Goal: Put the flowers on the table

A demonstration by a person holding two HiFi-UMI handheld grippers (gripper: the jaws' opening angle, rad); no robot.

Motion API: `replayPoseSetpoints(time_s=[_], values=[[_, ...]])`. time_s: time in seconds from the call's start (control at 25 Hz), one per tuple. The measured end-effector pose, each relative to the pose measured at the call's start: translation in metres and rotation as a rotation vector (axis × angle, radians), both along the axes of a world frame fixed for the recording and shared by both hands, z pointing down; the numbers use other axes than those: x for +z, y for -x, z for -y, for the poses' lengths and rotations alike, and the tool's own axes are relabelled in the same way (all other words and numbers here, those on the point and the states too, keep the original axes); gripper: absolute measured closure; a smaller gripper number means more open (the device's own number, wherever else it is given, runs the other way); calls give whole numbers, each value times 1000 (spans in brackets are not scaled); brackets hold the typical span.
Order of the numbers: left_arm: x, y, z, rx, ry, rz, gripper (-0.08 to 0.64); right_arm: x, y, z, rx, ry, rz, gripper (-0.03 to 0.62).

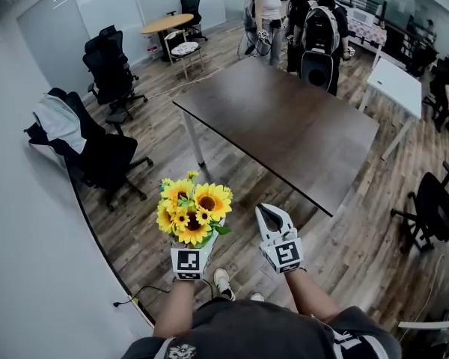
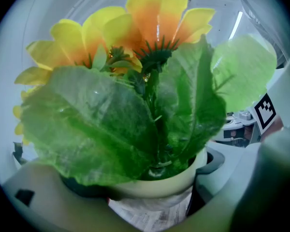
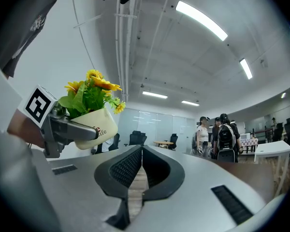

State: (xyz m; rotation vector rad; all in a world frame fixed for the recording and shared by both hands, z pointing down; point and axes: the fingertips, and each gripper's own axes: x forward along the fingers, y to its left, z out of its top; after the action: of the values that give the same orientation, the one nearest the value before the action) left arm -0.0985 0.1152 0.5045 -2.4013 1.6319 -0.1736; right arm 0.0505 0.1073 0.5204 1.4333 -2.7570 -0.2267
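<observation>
A pot of yellow sunflowers point(image 1: 191, 212) with green leaves is held in my left gripper point(image 1: 190, 254), which is shut on the cream pot point(image 2: 159, 180). In the left gripper view the leaves and blooms fill the frame. My right gripper point(image 1: 272, 215) is beside it to the right, shut and empty, its fingertips point(image 3: 139, 151) touching. The right gripper view shows the flower pot point(image 3: 94, 124) at its left, clamped between grey fingers. The dark brown table point(image 1: 280, 122) lies ahead, beyond both grippers.
Black office chairs point(image 1: 108, 69) stand at the left by the white wall. A jacket-draped chair point(image 1: 75, 137) is nearer. Several people point(image 1: 303, 17) stand past the table's far end. A white table point(image 1: 396, 84) is at the right, another chair point(image 1: 430, 208) at the right edge.
</observation>
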Motion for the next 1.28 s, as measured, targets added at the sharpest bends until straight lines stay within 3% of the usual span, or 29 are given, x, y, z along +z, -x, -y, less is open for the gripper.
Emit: replayPoseSetpoints(time_s=[0.36,0.76,0.96,1.28], values=[[-19,28,105,44,-2,-16,17,-21,25,97,60,3,-38,568],[-2,32,127,90,-12,-23,17,-2,14,112,139,11,-44,568],[-8,82,169,110,5,-15,17,-11,59,147,175,32,-61,568],[7,80,179,135,23,-41,17,2,63,156,185,53,-82,568]])
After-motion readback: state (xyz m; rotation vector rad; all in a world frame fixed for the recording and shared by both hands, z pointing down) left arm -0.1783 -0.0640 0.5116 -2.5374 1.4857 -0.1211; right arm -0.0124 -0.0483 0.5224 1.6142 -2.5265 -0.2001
